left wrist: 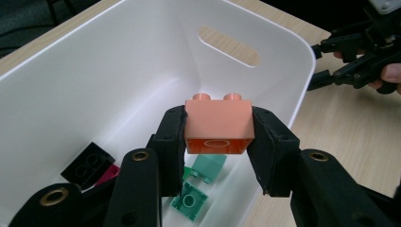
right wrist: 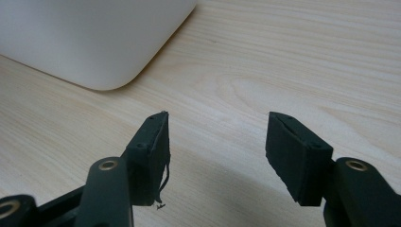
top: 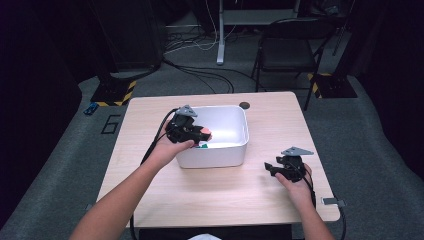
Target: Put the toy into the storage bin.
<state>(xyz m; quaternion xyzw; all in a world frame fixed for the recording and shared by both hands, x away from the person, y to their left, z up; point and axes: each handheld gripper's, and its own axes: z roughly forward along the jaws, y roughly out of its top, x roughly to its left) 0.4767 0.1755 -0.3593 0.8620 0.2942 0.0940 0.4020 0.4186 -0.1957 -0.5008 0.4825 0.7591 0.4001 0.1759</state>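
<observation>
Left hand-held gripper pinches my orange brick above the white bin, studs up, while my right hand-held gripper rests spread, farther off on the table.

The person's left forearm comes in from the near edge and angles toward the far right, its hand wrapped round the left hand-held gripper, which is raised and points right. Its jaws are clamped about halfway in on something held between the pads. The right forearm reaches straight up from the near right, and the right hand-held gripper sits low over the surface, pointing left with its jaws apart and nothing between them.
</observation>
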